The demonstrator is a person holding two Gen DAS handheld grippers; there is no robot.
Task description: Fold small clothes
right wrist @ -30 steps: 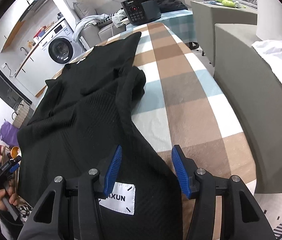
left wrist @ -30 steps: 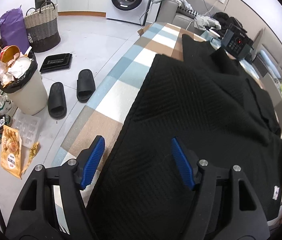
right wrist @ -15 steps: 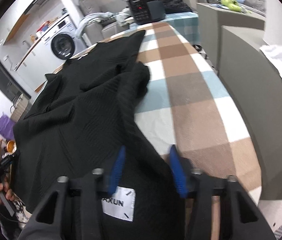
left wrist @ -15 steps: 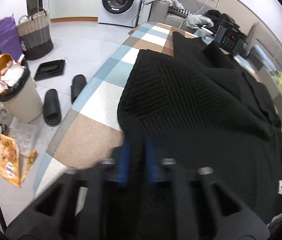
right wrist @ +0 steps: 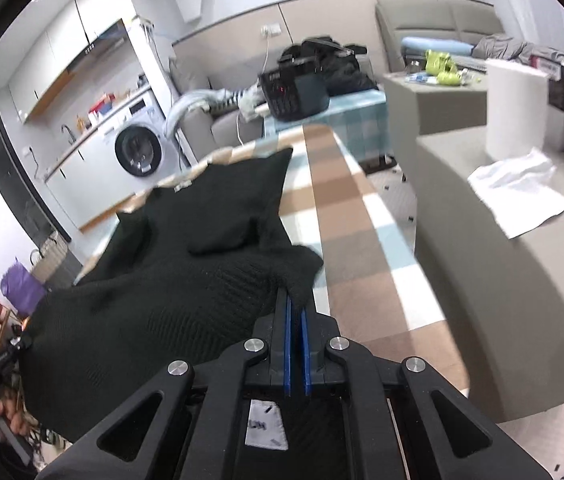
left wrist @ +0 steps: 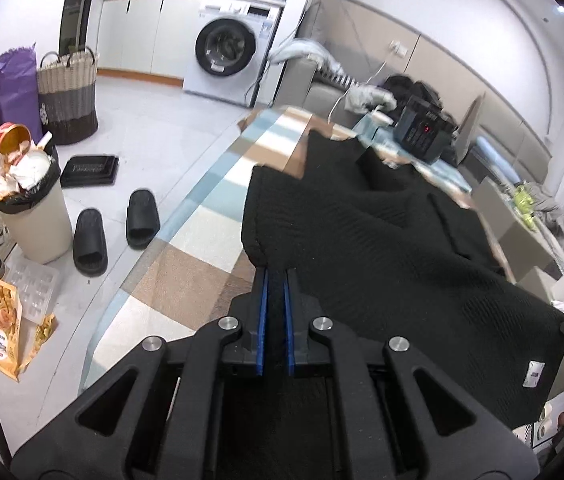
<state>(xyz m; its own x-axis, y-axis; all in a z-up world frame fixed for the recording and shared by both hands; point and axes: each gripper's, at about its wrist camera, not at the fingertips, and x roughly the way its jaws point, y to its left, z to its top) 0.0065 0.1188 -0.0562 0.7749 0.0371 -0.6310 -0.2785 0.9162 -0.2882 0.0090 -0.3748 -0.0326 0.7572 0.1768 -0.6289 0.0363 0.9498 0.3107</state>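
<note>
A black knitted garment [left wrist: 382, 248] lies along the checked table [left wrist: 202, 236], its near end lifted. My left gripper [left wrist: 276, 280] is shut on the garment's near left hem corner. In the right wrist view my right gripper [right wrist: 295, 312] is shut on the near right corner of the same garment [right wrist: 186, 280], held above the checked table [right wrist: 346, 216]. A white label [left wrist: 535, 373] shows on the hem near the right edge. The far part of the garment still rests on the table.
A black device [left wrist: 422, 136] stands at the table's far end. On the floor at left are a full bin [left wrist: 26, 208], two black slippers [left wrist: 114, 228], a basket [left wrist: 68, 96] and a washing machine [left wrist: 228, 56]. A grey sofa with white cloth [right wrist: 518, 192] is right.
Both grippers were open over the hem a second ago. They have shut on its two near corners and lifted them up and forward, bunching the garment.
</note>
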